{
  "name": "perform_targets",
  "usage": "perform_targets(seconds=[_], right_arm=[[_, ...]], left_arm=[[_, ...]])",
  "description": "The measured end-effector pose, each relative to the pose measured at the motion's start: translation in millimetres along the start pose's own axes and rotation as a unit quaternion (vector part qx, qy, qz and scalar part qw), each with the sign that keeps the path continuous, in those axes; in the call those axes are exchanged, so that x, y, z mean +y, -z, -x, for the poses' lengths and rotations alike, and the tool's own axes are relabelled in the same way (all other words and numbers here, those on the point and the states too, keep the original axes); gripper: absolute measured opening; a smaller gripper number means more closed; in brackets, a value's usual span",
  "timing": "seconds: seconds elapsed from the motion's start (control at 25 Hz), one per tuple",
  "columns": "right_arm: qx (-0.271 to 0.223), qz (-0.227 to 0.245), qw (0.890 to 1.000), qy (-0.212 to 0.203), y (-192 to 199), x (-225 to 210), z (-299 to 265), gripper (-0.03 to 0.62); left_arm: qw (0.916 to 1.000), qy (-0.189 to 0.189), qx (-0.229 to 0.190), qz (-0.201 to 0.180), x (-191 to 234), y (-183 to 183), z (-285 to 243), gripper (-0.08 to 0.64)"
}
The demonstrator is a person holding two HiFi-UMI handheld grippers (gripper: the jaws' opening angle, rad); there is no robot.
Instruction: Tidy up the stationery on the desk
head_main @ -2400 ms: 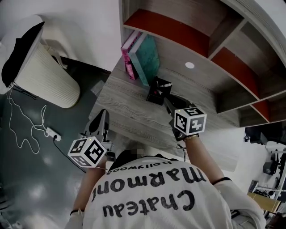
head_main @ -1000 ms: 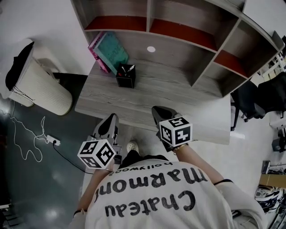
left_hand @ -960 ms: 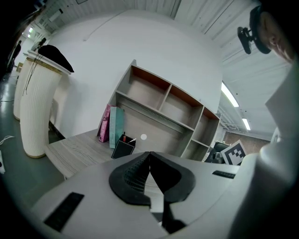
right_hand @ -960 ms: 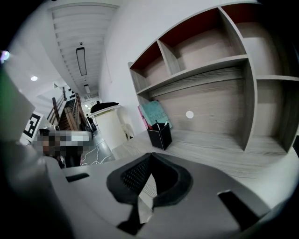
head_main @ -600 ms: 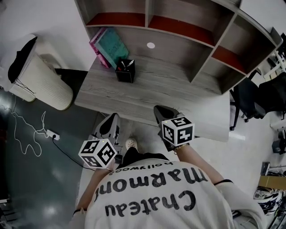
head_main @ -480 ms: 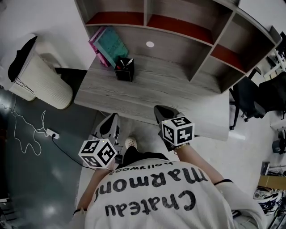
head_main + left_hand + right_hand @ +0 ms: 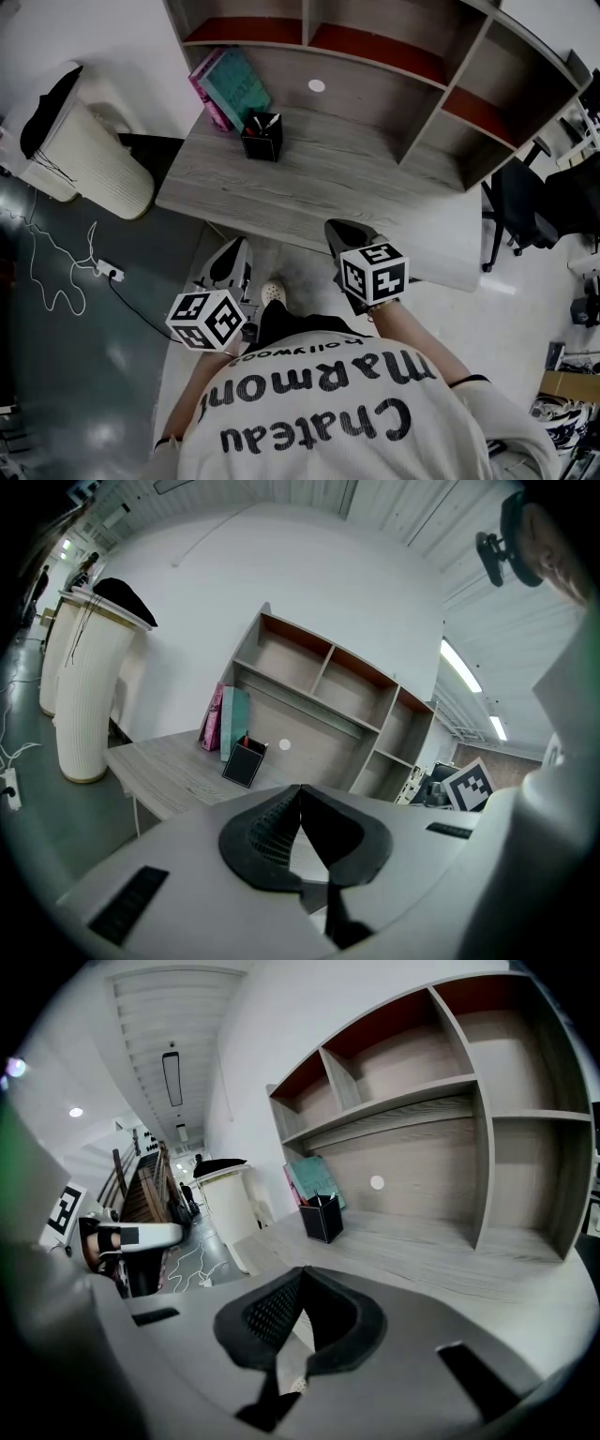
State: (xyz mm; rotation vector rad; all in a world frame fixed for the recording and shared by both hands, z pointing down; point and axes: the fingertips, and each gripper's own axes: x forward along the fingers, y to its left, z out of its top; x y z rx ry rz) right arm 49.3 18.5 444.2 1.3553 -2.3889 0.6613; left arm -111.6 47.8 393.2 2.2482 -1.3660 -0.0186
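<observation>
A black square pen holder (image 7: 262,137) with pens in it stands on the grey wooden desk (image 7: 328,187), beside a teal book (image 7: 239,84) and a pink book (image 7: 207,94) that lean at the desk's back left. The pen holder (image 7: 244,762) also shows in the left gripper view, and the pen holder (image 7: 322,1218) in the right gripper view. My left gripper (image 7: 230,259) is shut and empty, held off the desk's near edge. My right gripper (image 7: 345,234) is shut and empty too, just over that edge. Both are well short of the holder.
An open shelf unit (image 7: 412,75) with red backs rises behind the desk. A tall white ribbed bin (image 7: 80,150) stands left of the desk, with a cable and power strip (image 7: 103,274) on the dark floor. A black chair (image 7: 525,202) sits at the right.
Both grippers have drawn back from the pen holder to the desk's near edge; the right one was right by the holder earlier. In the last half second little has shifted.
</observation>
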Motion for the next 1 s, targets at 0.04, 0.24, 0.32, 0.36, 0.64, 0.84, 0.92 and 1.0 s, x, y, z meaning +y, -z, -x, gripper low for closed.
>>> perform_targets(seconds=[0.04, 0.24, 0.32, 0.36, 0.64, 0.84, 0.92, 1.0], right_arm=[[0.001, -0.001, 1.0, -0.001, 0.8, 0.0, 0.3, 0.011], [0.002, 0.0, 1.0, -0.002, 3.0, -0.2, 1.3, 0.011], [0.004, 0.001, 1.0, -0.002, 4.1, -0.3, 1.8, 0.011], [0.004, 0.001, 1.0, -0.002, 4.5, -0.3, 2.1, 0.011], [0.006, 0.001, 1.0, -0.005, 4.9, 0.4, -1.0, 0.011], [0.008, 0.002, 1.0, -0.007, 4.5, 0.7, -4.0, 0.011], [0.008, 0.003, 1.0, -0.007, 3.9, 0.4, -5.5, 0.011], [0.009, 0.003, 1.0, -0.008, 3.0, -0.1, -6.9, 0.011]], left_arm=[[1.0, -0.001, 0.0, 0.001, -0.2, 0.8, 0.5, 0.015], [1.0, -0.002, -0.001, 0.003, 0.1, 3.6, 1.5, 0.015], [1.0, -0.002, -0.001, 0.004, 0.1, 4.7, 1.7, 0.015], [1.0, -0.001, -0.001, 0.004, 0.0, 5.1, 1.6, 0.015], [1.0, -0.001, 0.002, 0.005, 1.2, 4.8, 0.0, 0.015], [1.0, -0.005, 0.004, 0.004, 4.0, 4.7, -0.7, 0.015], [1.0, -0.004, 0.004, 0.003, 4.7, 4.1, -2.1, 0.015], [1.0, -0.003, 0.004, 0.002, 5.0, 3.0, -3.6, 0.015]])
